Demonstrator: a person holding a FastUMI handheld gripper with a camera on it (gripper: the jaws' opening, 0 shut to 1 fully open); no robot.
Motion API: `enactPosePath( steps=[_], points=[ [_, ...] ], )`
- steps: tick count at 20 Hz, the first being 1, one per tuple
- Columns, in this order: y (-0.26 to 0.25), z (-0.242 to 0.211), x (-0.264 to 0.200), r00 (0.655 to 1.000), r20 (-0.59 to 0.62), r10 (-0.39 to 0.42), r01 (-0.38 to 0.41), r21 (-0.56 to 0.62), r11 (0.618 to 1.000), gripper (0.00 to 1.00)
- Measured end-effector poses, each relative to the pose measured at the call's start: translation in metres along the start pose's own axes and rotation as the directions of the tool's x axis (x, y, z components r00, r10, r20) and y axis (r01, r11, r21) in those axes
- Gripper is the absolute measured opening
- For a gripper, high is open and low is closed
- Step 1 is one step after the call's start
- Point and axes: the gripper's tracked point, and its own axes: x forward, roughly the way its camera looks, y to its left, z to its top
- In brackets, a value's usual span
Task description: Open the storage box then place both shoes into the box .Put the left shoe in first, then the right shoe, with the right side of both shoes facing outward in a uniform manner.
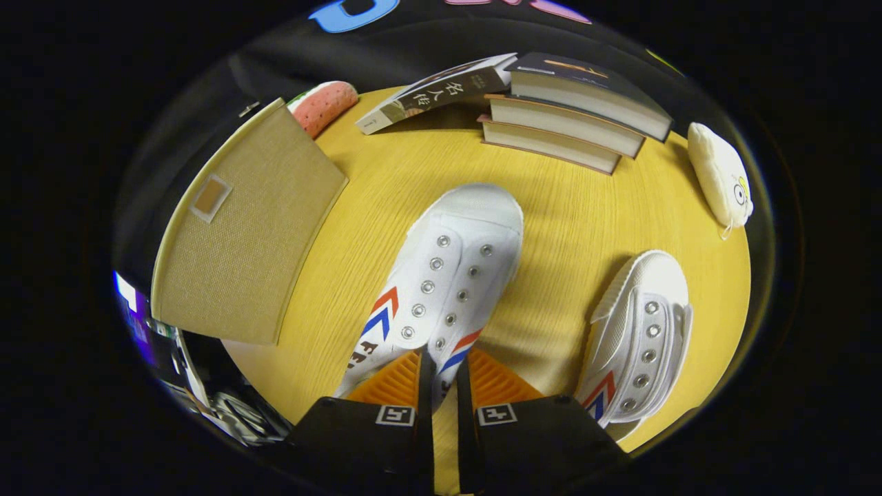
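A: Gripper view: is the hand-held gripper (444,375) clamped on the near shoe (441,282)?

B: Yes, nipping its heel-end collar to lift it. The second shoe (637,341) lies at four o'clock; the storage box (241,227) stands open at ten o'clock on the tabletop (565,220).

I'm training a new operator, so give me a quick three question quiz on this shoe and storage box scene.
1. True or false: the tongs are closed on the nearer shoe.
2. The storage box is: A) lid open, B) lid closed, C) holding a shoe?
3. What stands beyond the shoes on the table?

Key: 1 true, they pinch its side wall by the opening. 2 B. 3 a stack of books, with another book leaning on it.
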Motion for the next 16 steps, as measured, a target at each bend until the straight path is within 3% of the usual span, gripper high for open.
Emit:
enactPosePath(
  steps=[1,3,8,12,16],
  points=[
    [0.001,-0.001,-0.001,1.000,0.011,0.007,-0.007,0.029,1.000,0.11],
    [0.000,0.000,-0.002,0.999,0.037,0.006,-0.008,0.058,0.998,0.05],
    [0.007,0.002,-0.018,0.995,0.082,-0.049,0.051,-0.021,0.999,0.05],
    [0.017,0.003,-0.051,0.989,0.130,-0.064,0.062,0.012,0.998,0.05],
    [0.048,0.030,-0.104,0.969,0.244,-0.038,0.026,0.052,0.998,0.05]
  ],
)
